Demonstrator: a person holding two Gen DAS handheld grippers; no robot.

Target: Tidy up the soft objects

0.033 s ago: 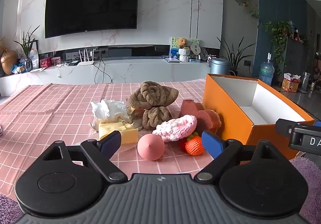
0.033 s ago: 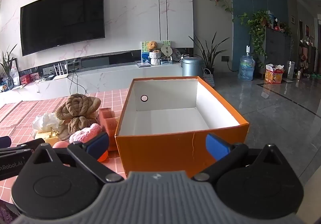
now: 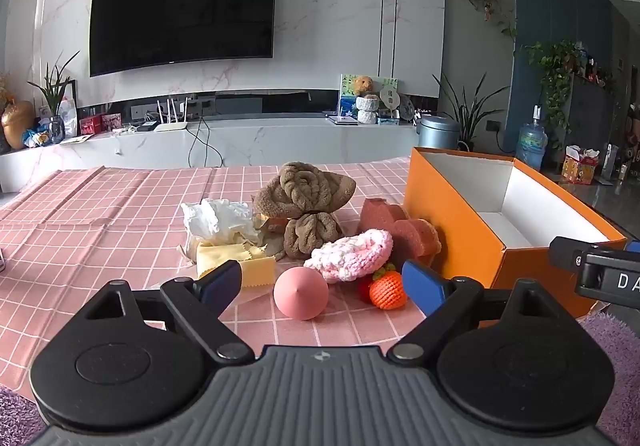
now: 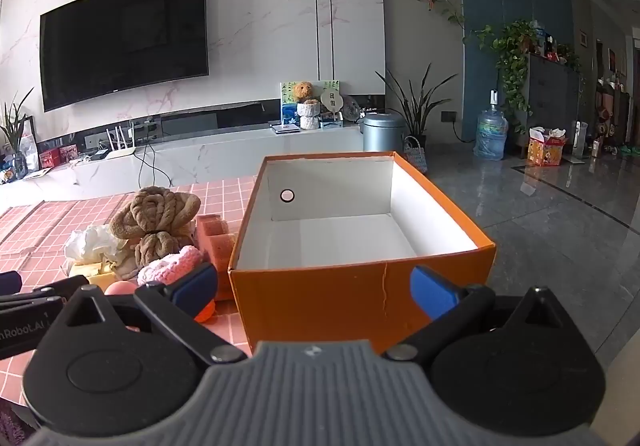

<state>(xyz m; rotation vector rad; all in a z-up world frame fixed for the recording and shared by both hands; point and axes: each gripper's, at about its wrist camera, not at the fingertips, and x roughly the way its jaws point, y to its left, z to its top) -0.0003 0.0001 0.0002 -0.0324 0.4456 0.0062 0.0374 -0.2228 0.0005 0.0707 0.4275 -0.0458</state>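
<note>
A heap of soft objects is being shown on a pink checked tablecloth [image 3: 100,214], just left of an open orange box [image 4: 360,302] whose white inside is lying bare. In the heap, a brown knotted towel [image 3: 304,190] is being propped above a smaller brown bundle [image 3: 310,234], with crumpled white tissue [image 3: 216,218] and a yellow cloth [image 3: 248,266] to their left. Nearer the camera, a pink egg-shaped ball [image 3: 300,294], a pink knitted piece [image 3: 352,254] and an orange crocheted ball [image 3: 388,290] are lying close together, with reddish sponge blocks [image 3: 400,230] touching the box. The left gripper [image 3: 322,282] is being held spread wide before the heap, gripping nothing. The right gripper [image 4: 314,286] is likewise being held spread wide, empty, facing the box's near wall.
</note>
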